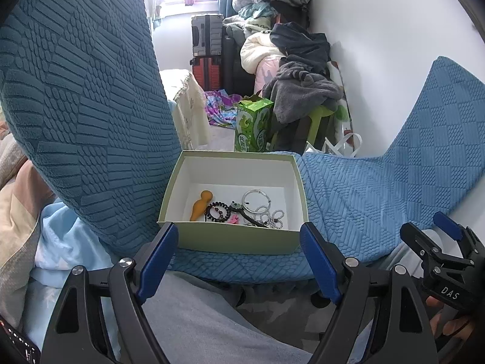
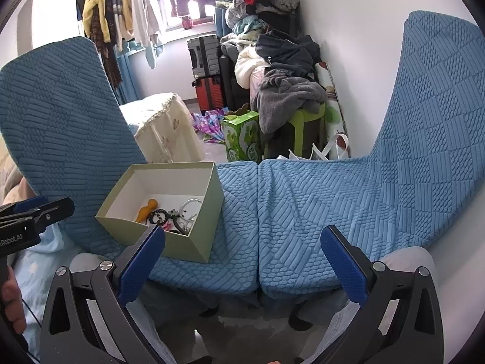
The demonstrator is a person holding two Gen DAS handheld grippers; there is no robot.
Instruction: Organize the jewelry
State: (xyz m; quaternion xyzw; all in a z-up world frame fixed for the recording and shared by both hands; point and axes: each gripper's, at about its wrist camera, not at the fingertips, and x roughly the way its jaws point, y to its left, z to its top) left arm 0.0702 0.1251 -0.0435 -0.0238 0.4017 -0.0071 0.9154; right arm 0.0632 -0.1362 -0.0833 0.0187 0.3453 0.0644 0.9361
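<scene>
Jewelry (image 1: 242, 210) lies tangled inside the open box (image 1: 233, 244), just ahead of the left gripper (image 1: 239, 253), whose jaws stand wide and empty. Right gripper (image 2: 242, 257) also waits open, with the box beyond its left jaw. Better to descend slowly and pinch one piece only.

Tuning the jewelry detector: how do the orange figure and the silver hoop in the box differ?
The orange figure is solid, opaque and peanut-shaped; the silver hoop is a thin open ring of metal. The figure lies at the left of the box, apart from the tangle; the hoop sits further right, overlapping other pieces. Both rest on the white box floor.
</scene>
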